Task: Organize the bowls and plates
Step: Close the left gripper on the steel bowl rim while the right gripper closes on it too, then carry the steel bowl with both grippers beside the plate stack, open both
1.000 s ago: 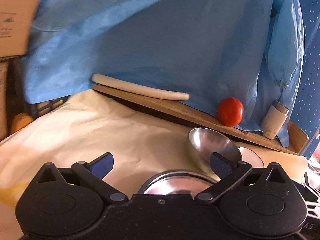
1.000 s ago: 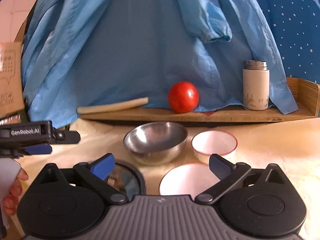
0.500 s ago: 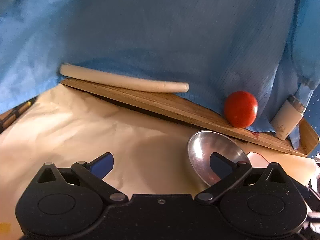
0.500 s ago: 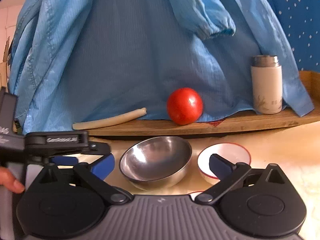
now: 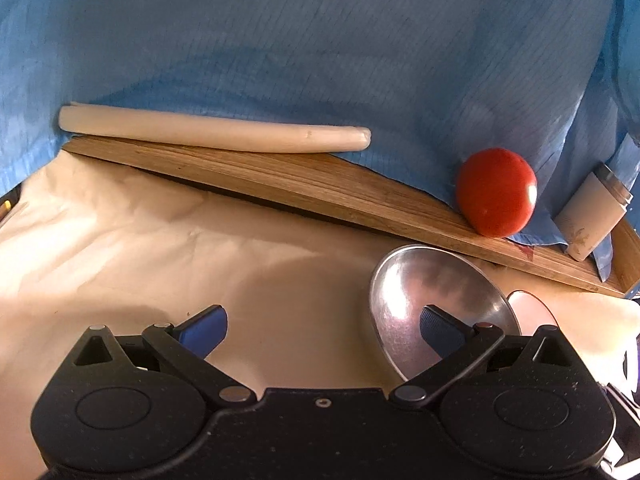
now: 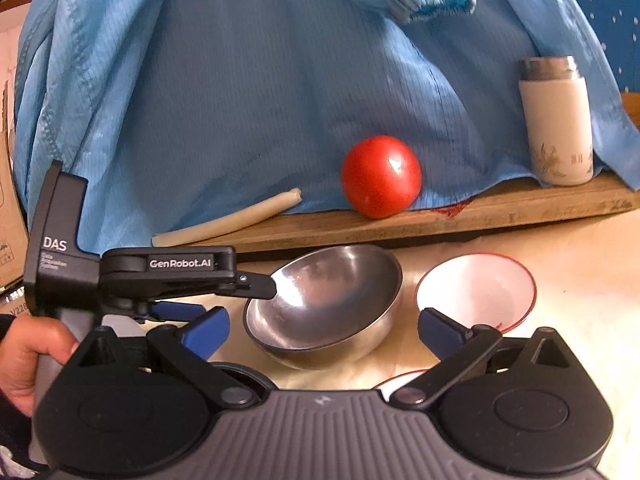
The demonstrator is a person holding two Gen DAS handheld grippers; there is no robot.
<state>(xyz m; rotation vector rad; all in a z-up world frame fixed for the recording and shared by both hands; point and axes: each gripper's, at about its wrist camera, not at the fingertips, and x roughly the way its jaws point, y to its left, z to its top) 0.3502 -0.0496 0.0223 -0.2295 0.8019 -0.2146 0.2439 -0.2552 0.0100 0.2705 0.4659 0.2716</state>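
Observation:
A steel bowl (image 5: 436, 300) (image 6: 332, 300) stands on the cream table cover in front of the wooden board. To its right sits a white bowl with a red rim (image 6: 476, 288) (image 5: 532, 312). My left gripper (image 5: 322, 330) is open, and its right finger (image 5: 440, 330) reaches over the steel bowl's left rim. From the right wrist, that black finger (image 6: 256, 282) shows at the same rim. My right gripper (image 6: 324, 328) is open just before the steel bowl, empty. Under it show a second red-rimmed white dish (image 6: 400, 384) and a dark round dish (image 6: 240, 376).
A wooden board (image 6: 440, 224) runs along the back with a red tomato (image 6: 380, 176), a white flask (image 6: 556, 128) and a pale rolling stick (image 5: 216, 134). Blue cloth (image 6: 240, 80) hangs behind. A hand (image 6: 32, 360) holds the left gripper's handle.
Both grippers have moved forward toward the bowls. The left gripper's finger has come to the steel bowl's rim, and the dark dish has dropped out of its view.

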